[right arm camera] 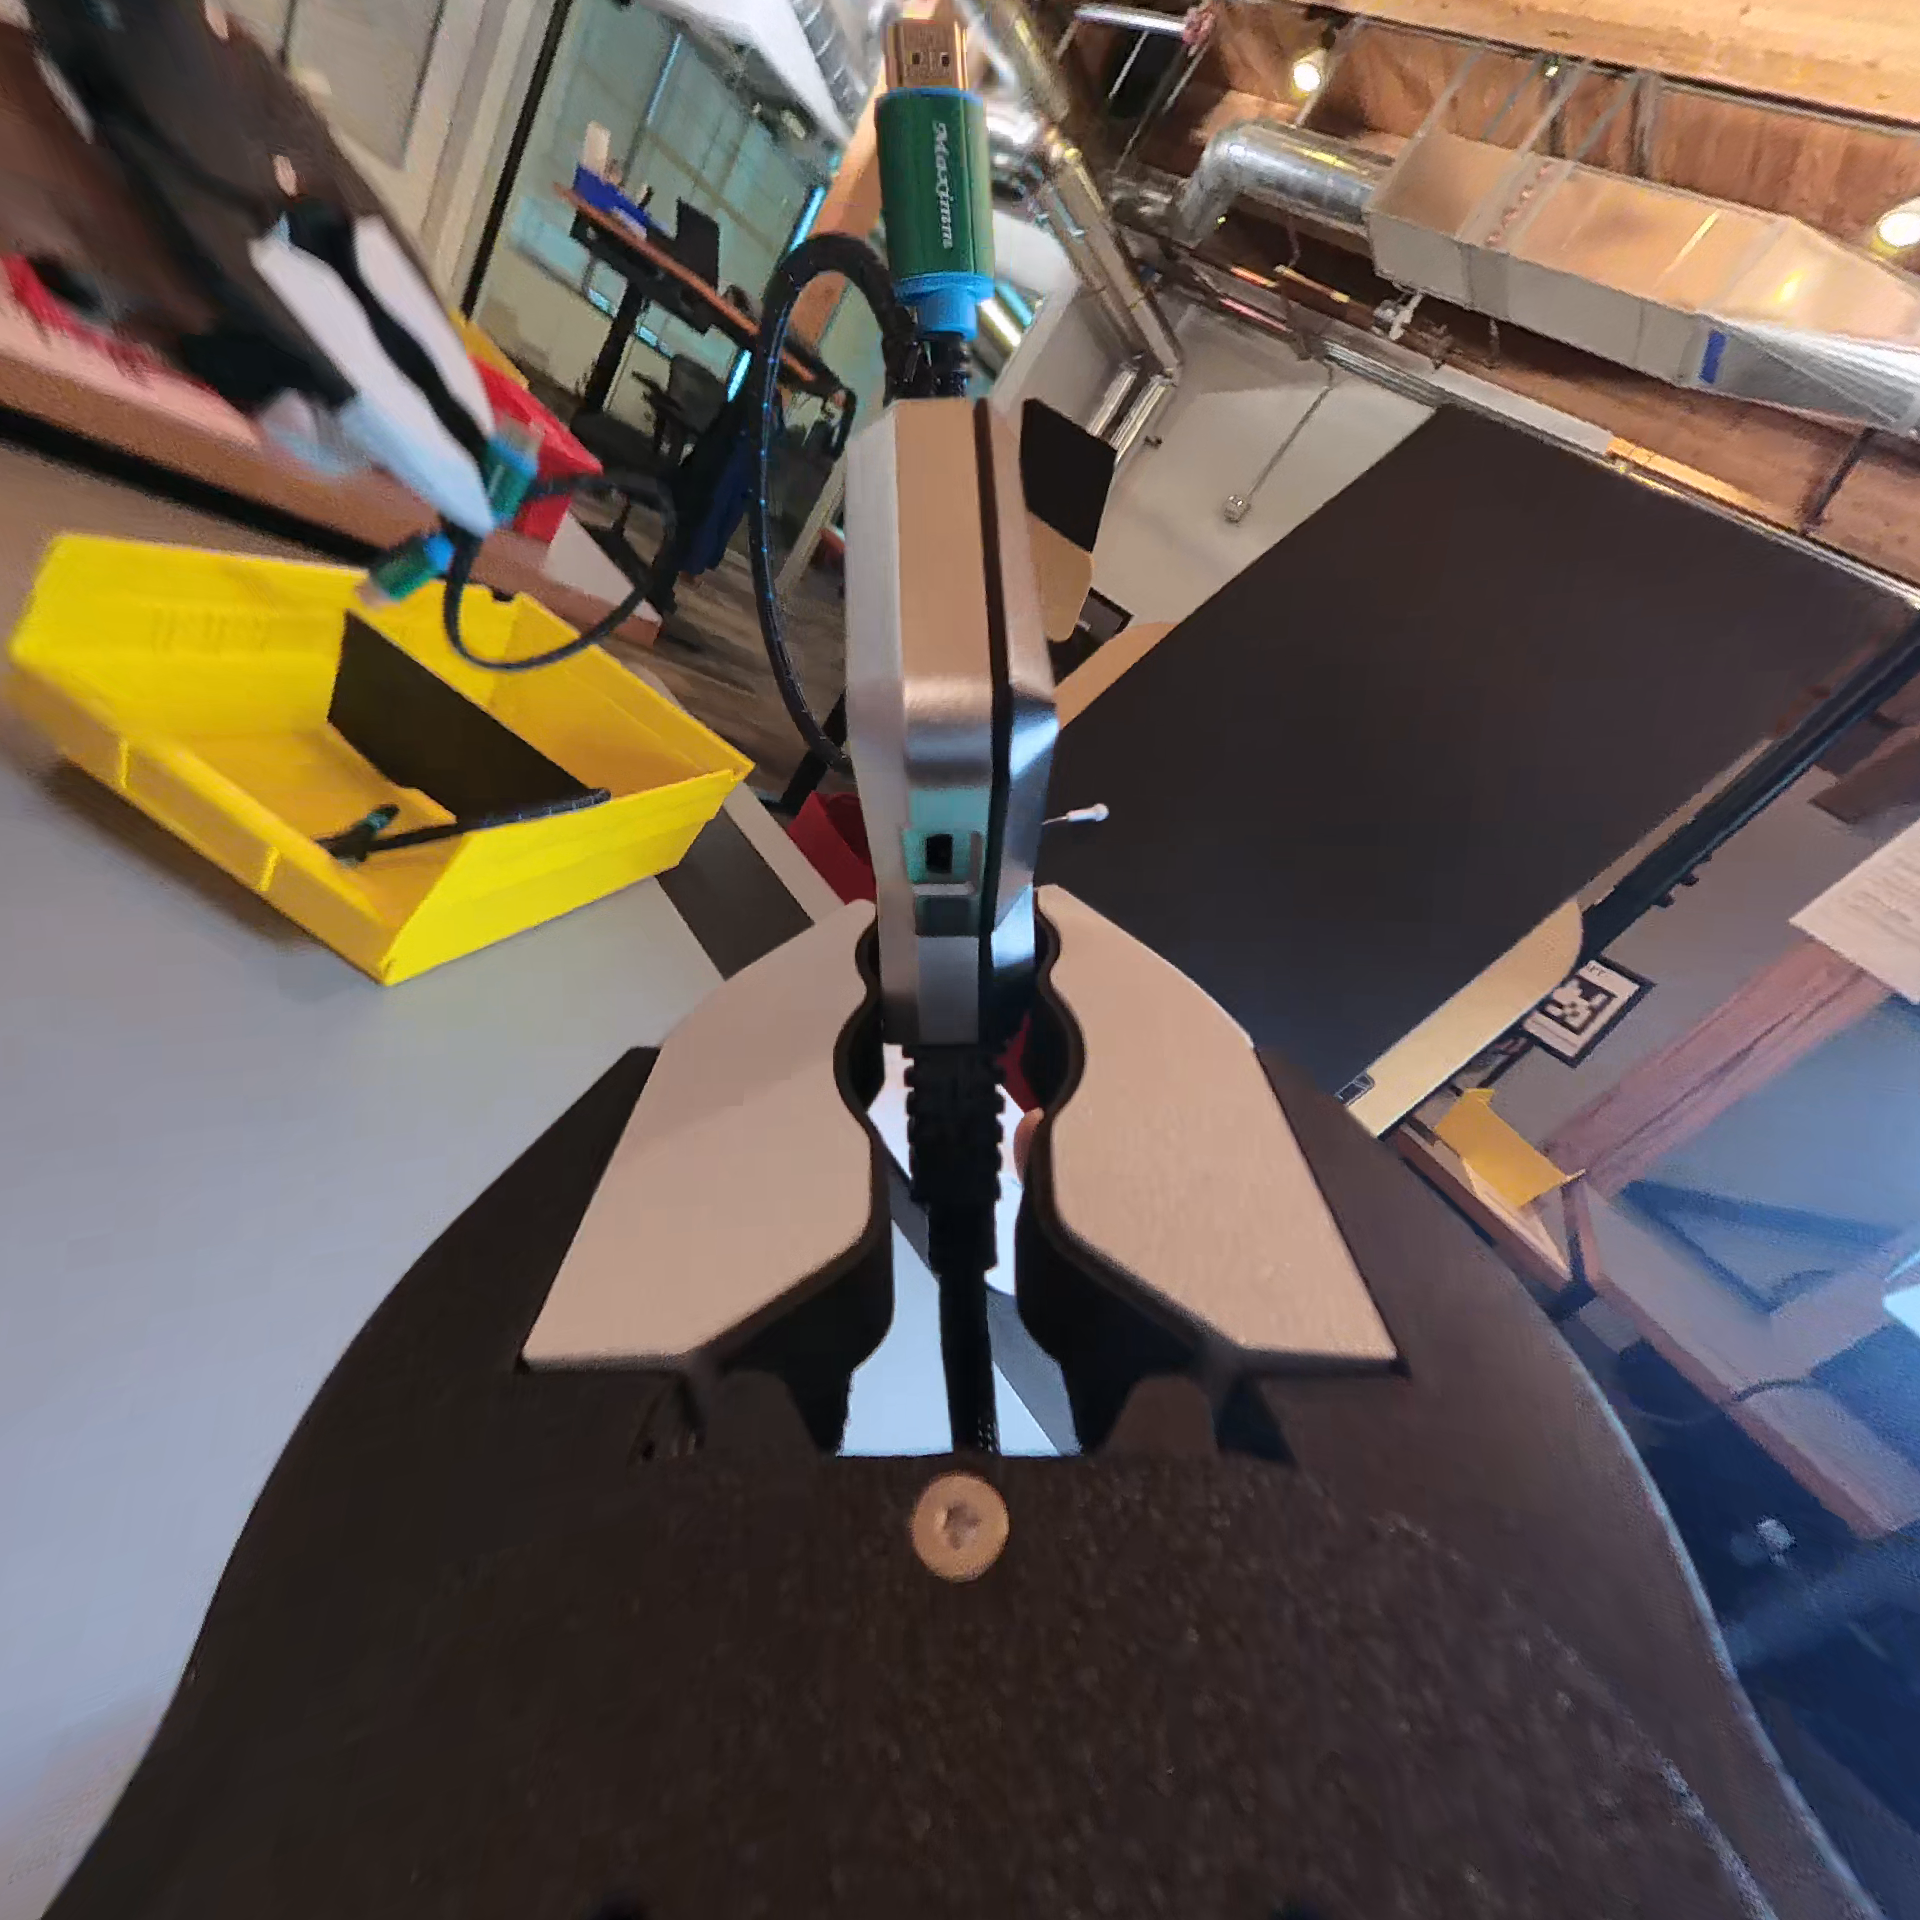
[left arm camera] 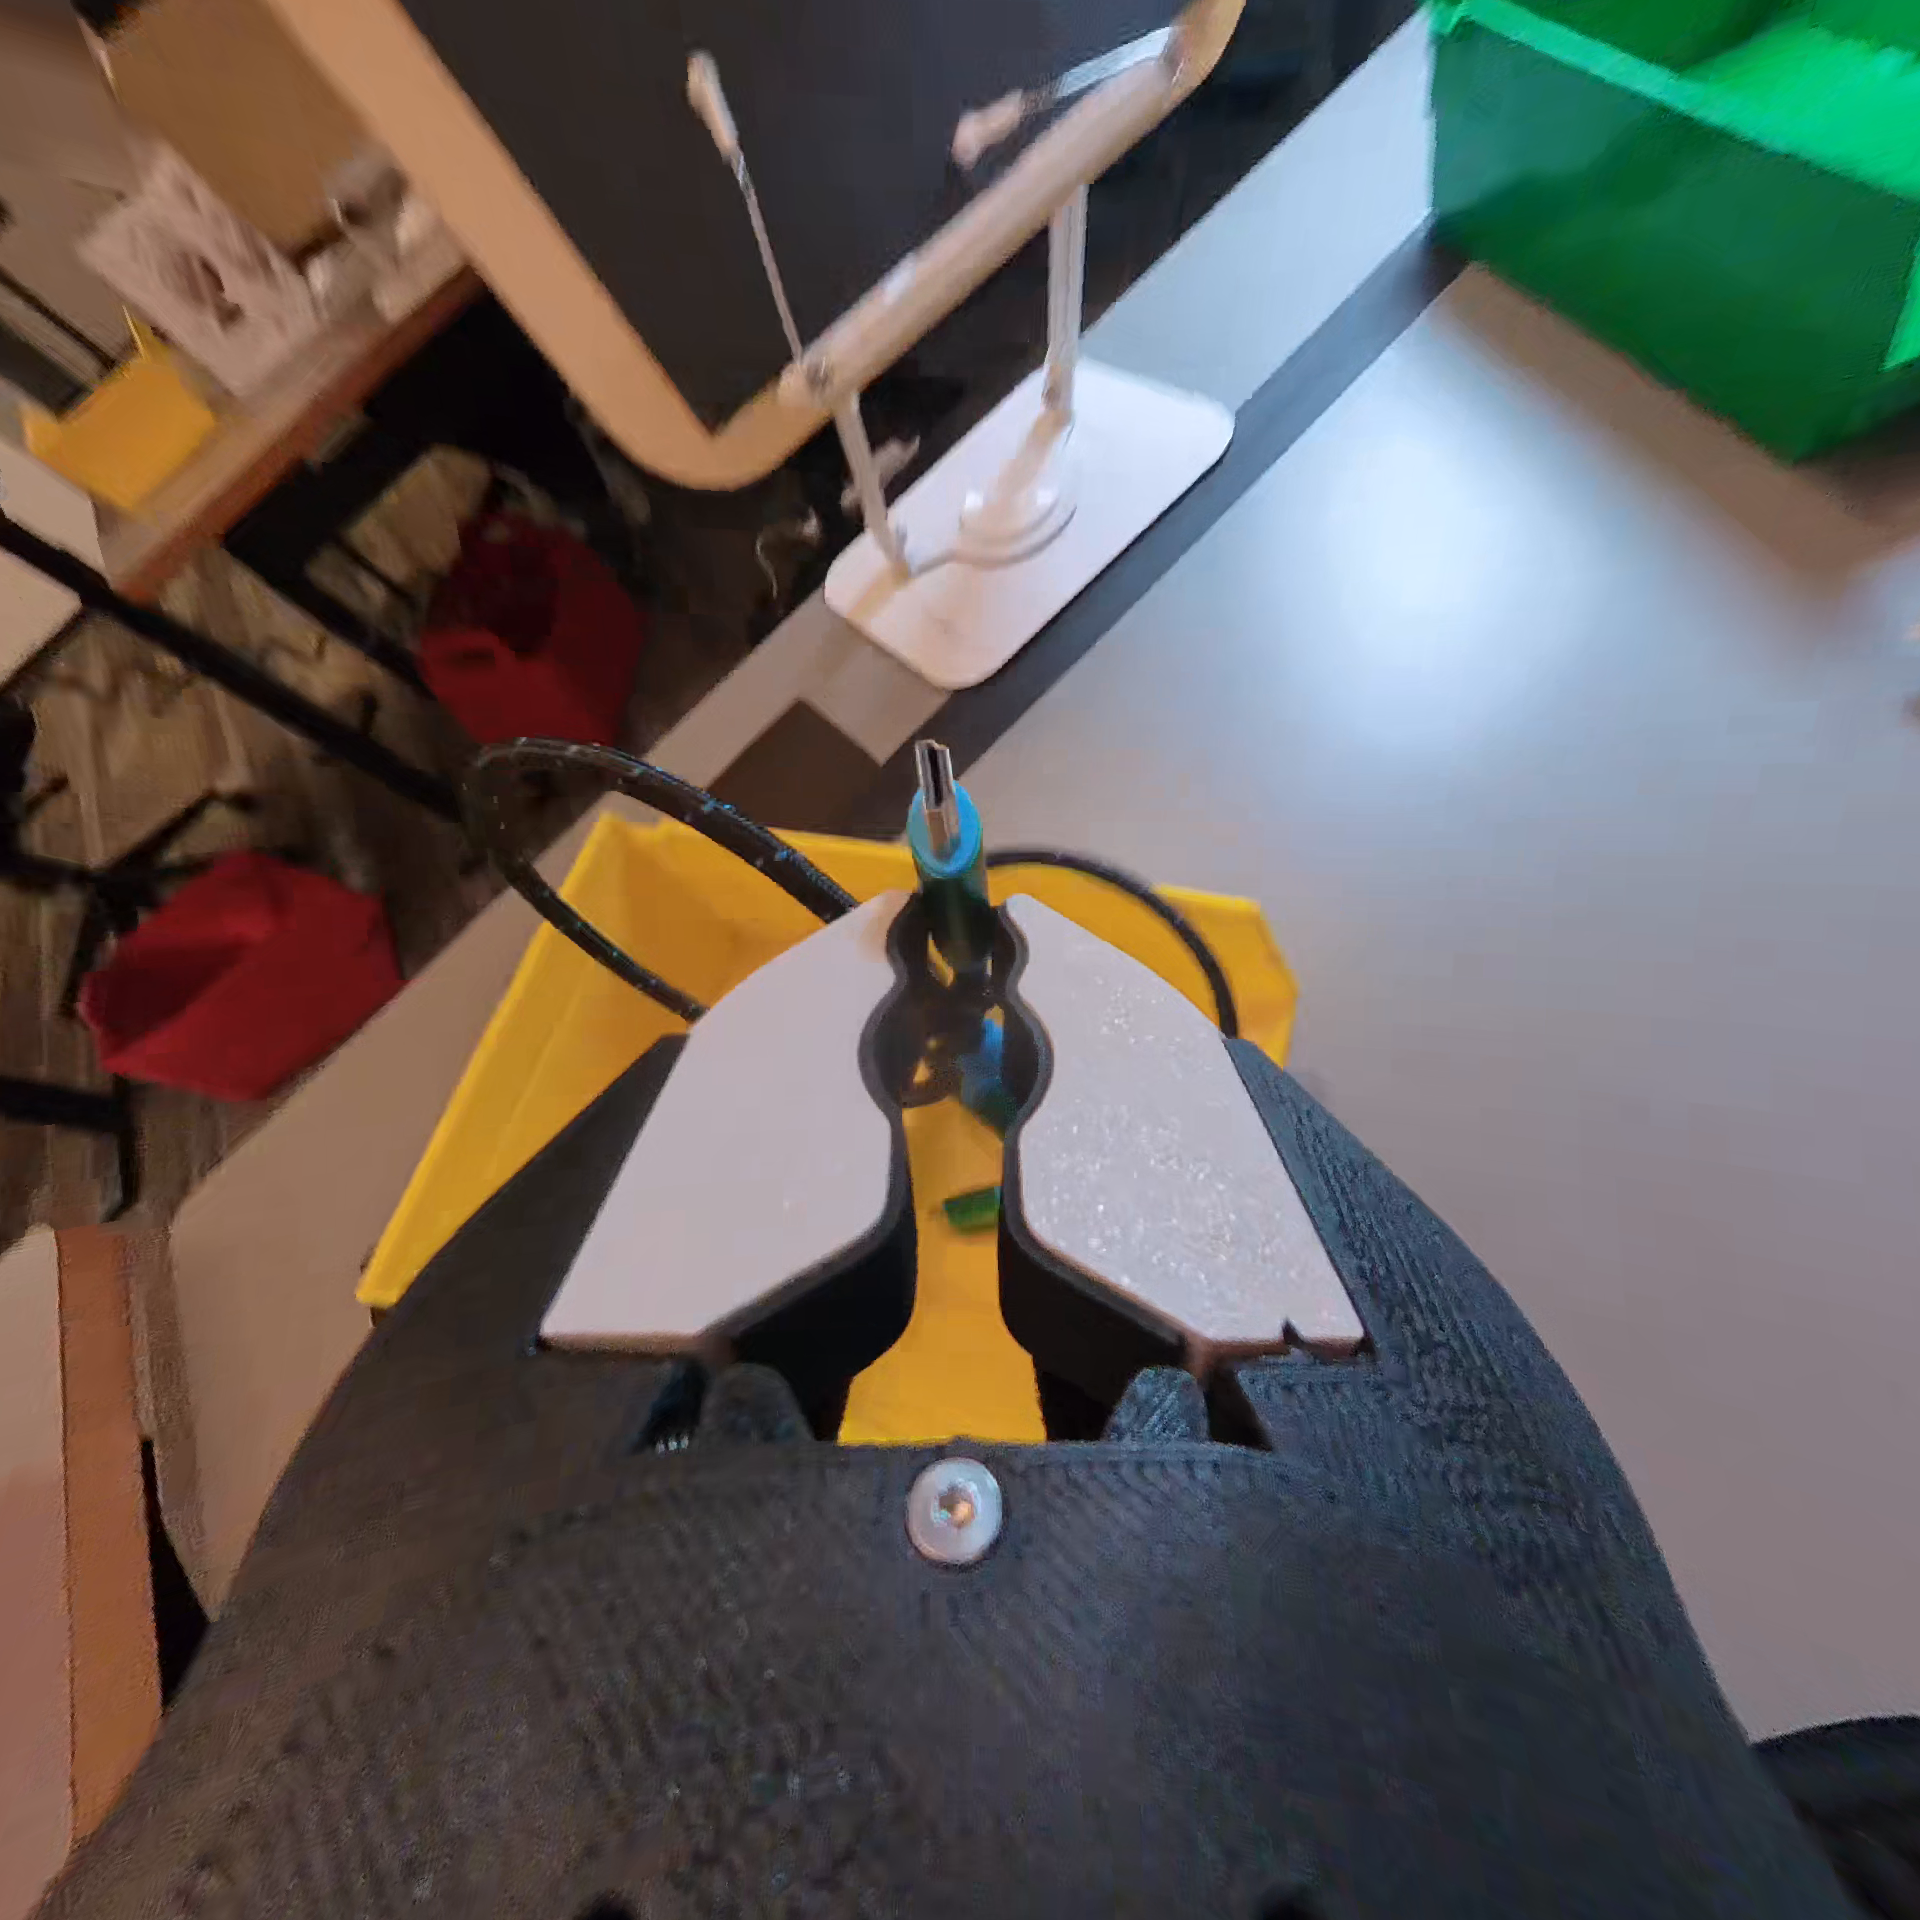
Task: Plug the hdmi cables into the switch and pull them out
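My left gripper (left arm camera: 951, 914) is shut on a green-and-blue HDMI plug (left arm camera: 940, 831), whose metal end points forward above the yellow bin (left arm camera: 644, 966). Its black braided cable (left arm camera: 582, 758) loops off to the left. My right gripper (right arm camera: 951, 925) is shut on the grey HDMI switch (right arm camera: 940, 665) and holds it upright in the air. The switch's black lead (right arm camera: 951, 1143) runs back between the fingers. A second green plug (right arm camera: 930, 197) stands beyond the switch's far end, its metal end pointing away. The left gripper (right arm camera: 488, 488) also shows at upper left, over the bin (right arm camera: 582, 810).
The yellow bin sits on the grey table (left arm camera: 1507, 831) near its left edge and holds a thin black cable (right arm camera: 468, 826). A white stand base (left arm camera: 1029, 530) stands at the back edge, a green bin (left arm camera: 1683, 208) at far right. A dark panel (right arm camera: 1403, 727) stands behind the switch. Tip to tip, the grippers are about 30 cm apart.
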The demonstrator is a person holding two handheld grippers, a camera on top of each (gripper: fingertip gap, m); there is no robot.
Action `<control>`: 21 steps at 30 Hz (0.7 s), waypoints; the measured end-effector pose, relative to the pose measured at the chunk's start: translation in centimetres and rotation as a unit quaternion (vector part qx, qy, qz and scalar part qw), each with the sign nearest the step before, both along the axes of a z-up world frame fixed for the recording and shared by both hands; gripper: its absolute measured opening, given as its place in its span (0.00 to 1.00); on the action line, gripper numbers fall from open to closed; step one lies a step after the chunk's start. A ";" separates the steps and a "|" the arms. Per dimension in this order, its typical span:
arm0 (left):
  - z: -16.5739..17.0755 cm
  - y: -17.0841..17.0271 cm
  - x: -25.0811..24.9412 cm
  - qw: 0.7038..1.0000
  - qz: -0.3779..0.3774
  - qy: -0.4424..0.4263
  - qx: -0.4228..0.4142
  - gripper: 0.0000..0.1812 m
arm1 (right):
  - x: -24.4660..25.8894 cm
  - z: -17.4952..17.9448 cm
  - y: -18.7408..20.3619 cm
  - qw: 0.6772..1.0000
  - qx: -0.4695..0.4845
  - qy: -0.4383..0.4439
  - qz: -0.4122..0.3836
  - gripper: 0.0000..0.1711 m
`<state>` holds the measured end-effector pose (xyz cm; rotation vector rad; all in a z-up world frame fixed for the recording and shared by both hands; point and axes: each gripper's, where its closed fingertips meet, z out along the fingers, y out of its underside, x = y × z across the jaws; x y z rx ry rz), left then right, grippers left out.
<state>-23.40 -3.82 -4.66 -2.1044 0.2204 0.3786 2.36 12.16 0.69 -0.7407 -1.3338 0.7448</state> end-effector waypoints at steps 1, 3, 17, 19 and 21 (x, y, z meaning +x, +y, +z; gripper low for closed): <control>0.8 0.2 0.9 1.000 -0.011 0.009 0.013 0.07 | -0.2 -0.4 -0.2 1.000 0.014 -0.010 -0.003 0.13; 1.9 0.5 2.7 0.999 -0.036 0.033 0.023 0.06 | -0.5 -1.1 -0.5 0.999 0.040 -0.030 -0.014 0.13; -15.7 7.3 21.3 0.912 -0.300 0.089 -0.263 0.06 | -0.1 -3.9 4.0 0.992 0.039 -0.095 -0.073 0.14; -17.6 8.0 21.7 0.908 -0.309 0.094 -0.268 0.07 | 0.1 -3.9 4.5 0.992 0.033 -0.097 -0.077 0.14; -17.4 8.6 22.0 0.913 -0.321 0.087 -0.238 0.15 | 0.3 -3.8 4.9 0.992 0.026 -0.094 -0.078 0.14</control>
